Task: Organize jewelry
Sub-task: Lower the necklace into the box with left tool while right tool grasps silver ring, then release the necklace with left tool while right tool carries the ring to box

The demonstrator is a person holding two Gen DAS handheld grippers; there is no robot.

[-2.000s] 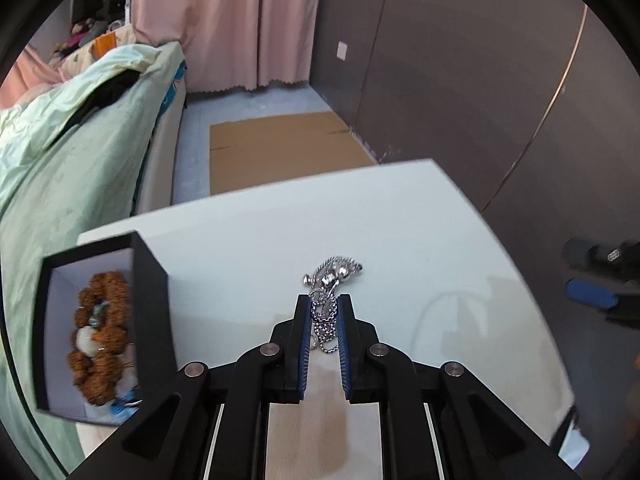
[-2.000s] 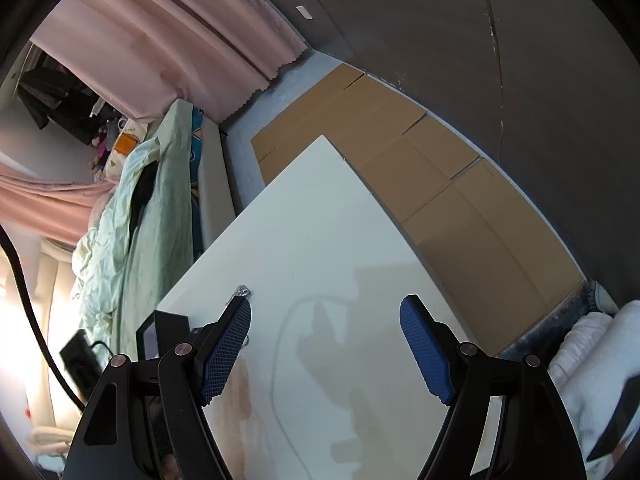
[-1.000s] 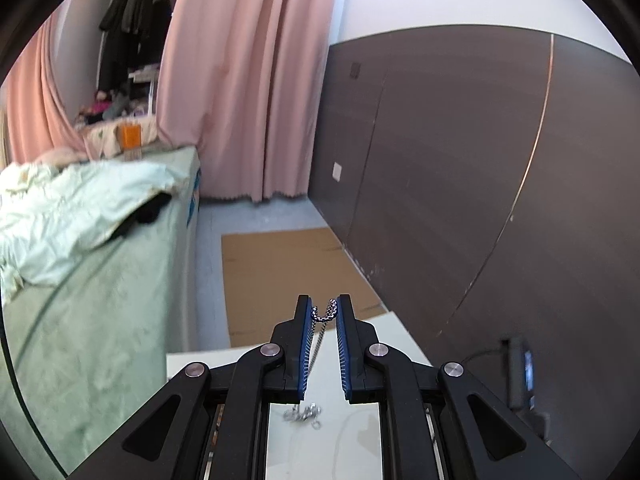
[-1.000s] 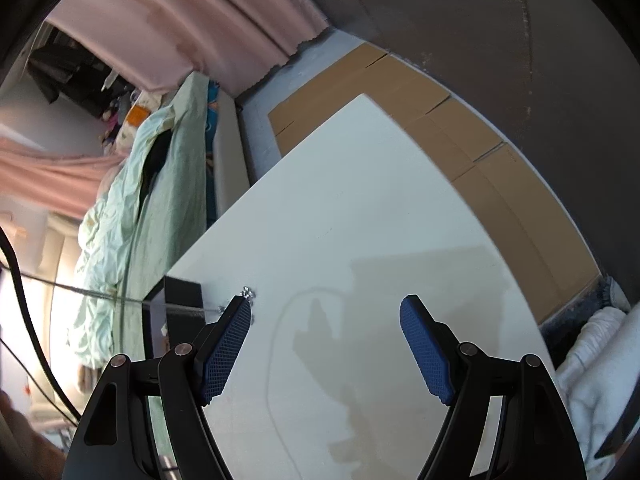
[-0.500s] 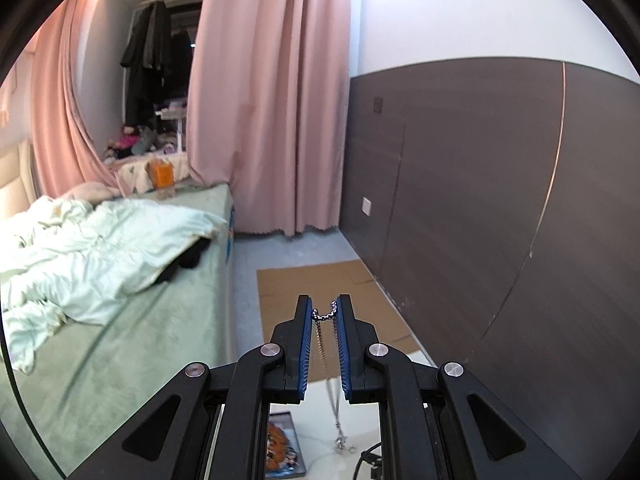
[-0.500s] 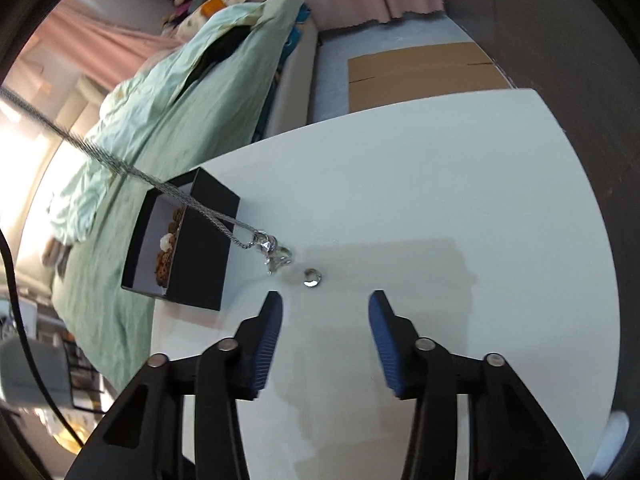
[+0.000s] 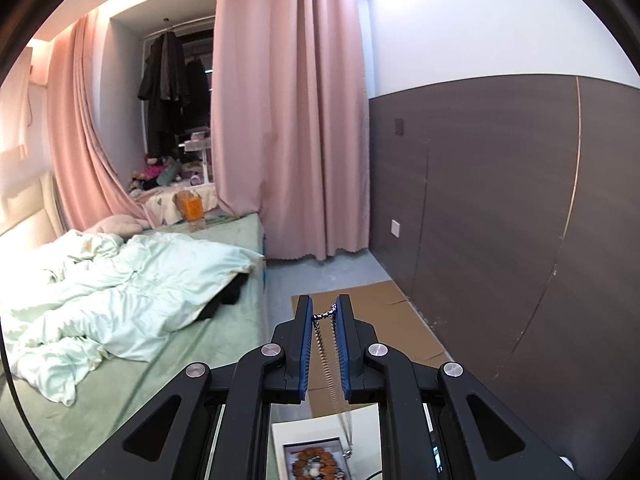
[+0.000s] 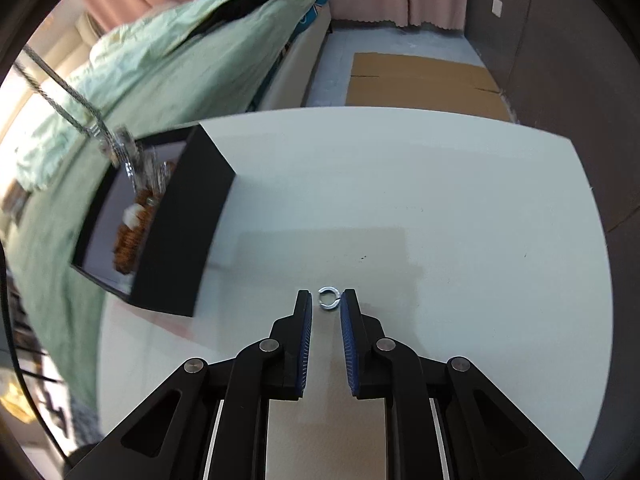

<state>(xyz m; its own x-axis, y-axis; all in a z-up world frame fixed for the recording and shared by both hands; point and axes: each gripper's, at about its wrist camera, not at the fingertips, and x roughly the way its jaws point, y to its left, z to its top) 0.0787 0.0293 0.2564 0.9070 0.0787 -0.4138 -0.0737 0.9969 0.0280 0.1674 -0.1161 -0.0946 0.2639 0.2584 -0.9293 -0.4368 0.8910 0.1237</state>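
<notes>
Silver and small, the ring [image 8: 329, 299] lies on the white table [image 8: 440, 208] just at the tips of the right gripper [image 8: 325, 304], whose fingers stand parted around it, not yet pinching; closing on it looks like the next move. Farther left, the left gripper [image 7: 324, 314], raised high and level, clamps the chain necklace [image 7: 329, 360], which dangles over the black box [image 8: 180, 220] holding a beaded bracelet [image 8: 134, 224]; lowering it in seems the step in hand.
</notes>
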